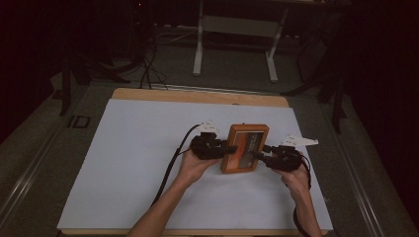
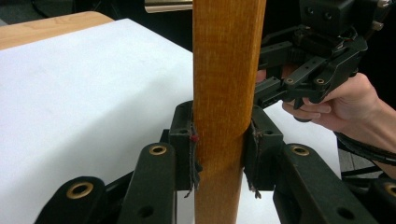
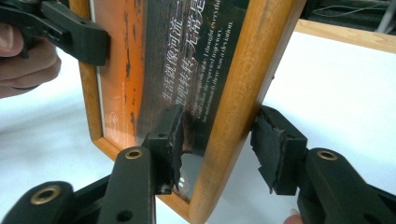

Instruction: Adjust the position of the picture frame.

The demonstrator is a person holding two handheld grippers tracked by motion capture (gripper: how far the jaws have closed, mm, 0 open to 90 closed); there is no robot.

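Observation:
A wooden picture frame (image 1: pixel 245 147) with an orange print and white lettering is held over the white sheet (image 1: pixel 138 163). My left gripper (image 1: pixel 231 148) is shut on its left rail; in the left gripper view both pads (image 2: pixel 184 140) press the wood (image 2: pixel 226 70). My right gripper (image 1: pixel 260 154) is at the opposite rail. In the right gripper view one pad (image 3: pixel 170 135) rests on the glass, the other meets the back of the rail (image 3: pixel 233 116) at its tip. The right gripper (image 2: pixel 268 88) also appears beyond the frame, and the left gripper (image 3: pixel 88 44) clamps the far rail.
The white sheet covers a wooden table whose bare edge (image 1: pixel 197 96) runs along the back. Cables (image 1: pixel 170 163) trail from the grippers toward the person. A white metal stand (image 1: pixel 197 44) is on the dark floor beyond.

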